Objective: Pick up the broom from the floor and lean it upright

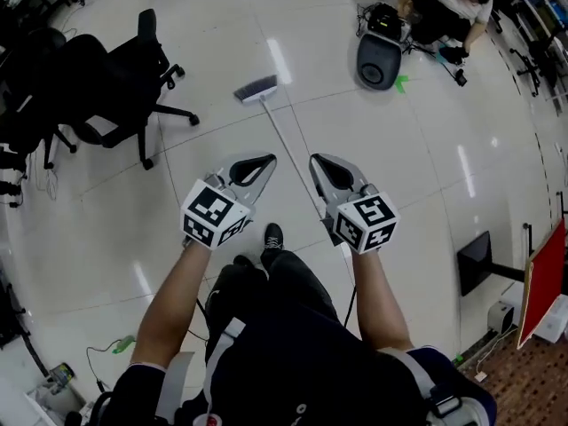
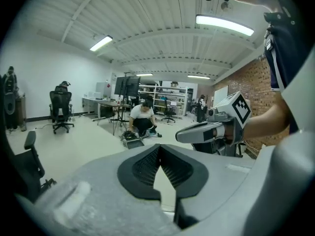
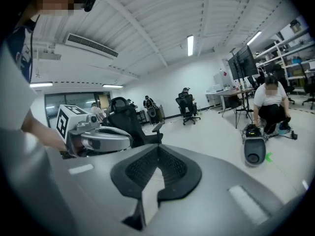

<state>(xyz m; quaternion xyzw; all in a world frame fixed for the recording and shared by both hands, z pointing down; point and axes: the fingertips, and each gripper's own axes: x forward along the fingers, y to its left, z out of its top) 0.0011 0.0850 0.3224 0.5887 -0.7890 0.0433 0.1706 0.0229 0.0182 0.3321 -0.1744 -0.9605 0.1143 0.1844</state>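
Observation:
The broom lies flat on the pale tiled floor, its grey brush head [image 1: 256, 88] far from me and its thin white handle [image 1: 288, 145] running back toward my feet. The handle's near end passes under my right gripper [image 1: 314, 158], which hangs above the floor, shut and empty. My left gripper [image 1: 269, 158] hovers just left of the handle, also shut with nothing in it. In the left gripper view its jaws [image 2: 160, 149] meet at the tip, and the right gripper [image 2: 197, 132] shows beside it. The right gripper view shows its jaws [image 3: 157, 149] closed and the left gripper [image 3: 106, 140] alongside.
A black office chair [image 1: 124, 87] stands left of the broom head. A crouching person [image 1: 448, 7] works at the far right beside a dark round device [image 1: 379, 59] and a green floor mark [image 1: 401, 82]. A black panel [image 1: 475, 260] and a red board [image 1: 543, 282] stand at the right.

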